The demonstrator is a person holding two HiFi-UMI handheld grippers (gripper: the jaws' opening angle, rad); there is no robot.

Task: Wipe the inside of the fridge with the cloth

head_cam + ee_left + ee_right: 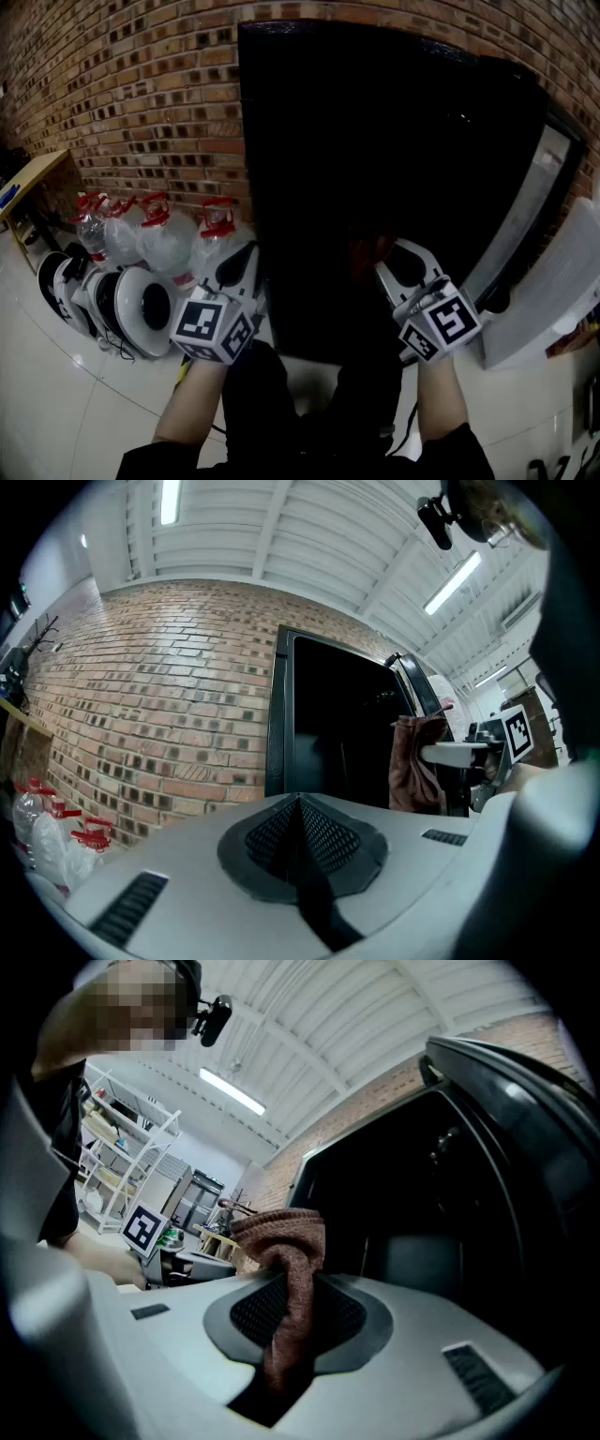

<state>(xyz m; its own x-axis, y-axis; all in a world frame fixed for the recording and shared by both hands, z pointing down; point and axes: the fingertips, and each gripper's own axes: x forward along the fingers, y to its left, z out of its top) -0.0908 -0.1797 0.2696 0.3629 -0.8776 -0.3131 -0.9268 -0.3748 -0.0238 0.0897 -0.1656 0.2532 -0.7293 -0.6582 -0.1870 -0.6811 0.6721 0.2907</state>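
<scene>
Two grippers face the tall black fridge (375, 141) open just ahead, right gripper (291, 1309) pinching the rust-brown knitted cloth (289, 1260), left gripper (300, 841) pressed together empty, so reaching inside to wipe looks next.

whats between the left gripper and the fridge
Nothing: the left gripper view shows bare air from the left gripper to the fridge; the right gripper holds the cloth.

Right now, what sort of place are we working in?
Likely a workshop or lab hall, not a home kitchen: bare brick wall, open metal shelving, and strip lights on a ribbed ceiling.
</scene>
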